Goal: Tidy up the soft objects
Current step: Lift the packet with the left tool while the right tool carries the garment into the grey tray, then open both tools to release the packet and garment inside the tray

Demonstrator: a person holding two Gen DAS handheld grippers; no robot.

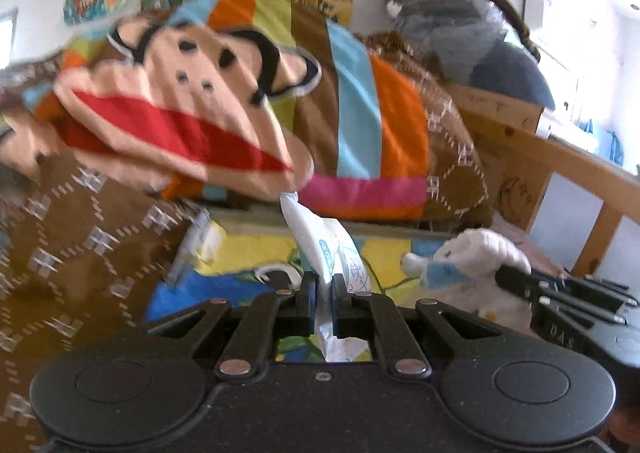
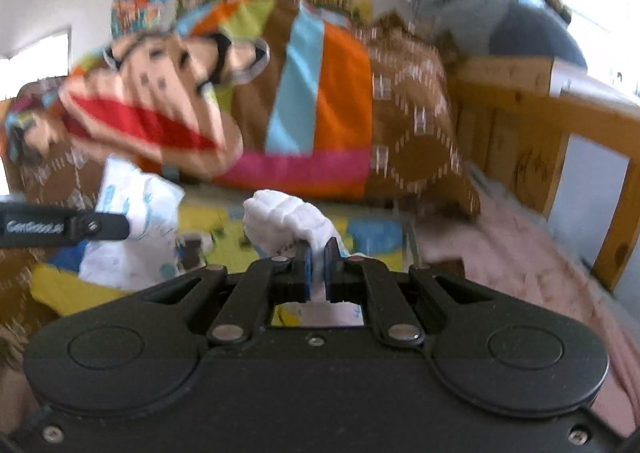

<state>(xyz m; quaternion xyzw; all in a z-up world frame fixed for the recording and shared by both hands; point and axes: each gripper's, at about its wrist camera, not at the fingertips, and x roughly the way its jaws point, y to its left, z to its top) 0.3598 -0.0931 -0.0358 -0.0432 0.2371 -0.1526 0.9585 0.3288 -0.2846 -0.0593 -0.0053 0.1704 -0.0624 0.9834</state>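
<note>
Pinching only thin folds, the left gripper (image 1: 323, 289) holding a white cloth (image 1: 320, 241) and the right gripper (image 2: 317, 262) a white plush (image 2: 286, 219) could drop them mid-carry.

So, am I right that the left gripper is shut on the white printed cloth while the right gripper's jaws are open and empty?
Not quite. The left gripper is indeed shut on the white printed cloth, but the right gripper is not empty: its jaws are closed on the white plush toy, as the right wrist view shows.
</note>
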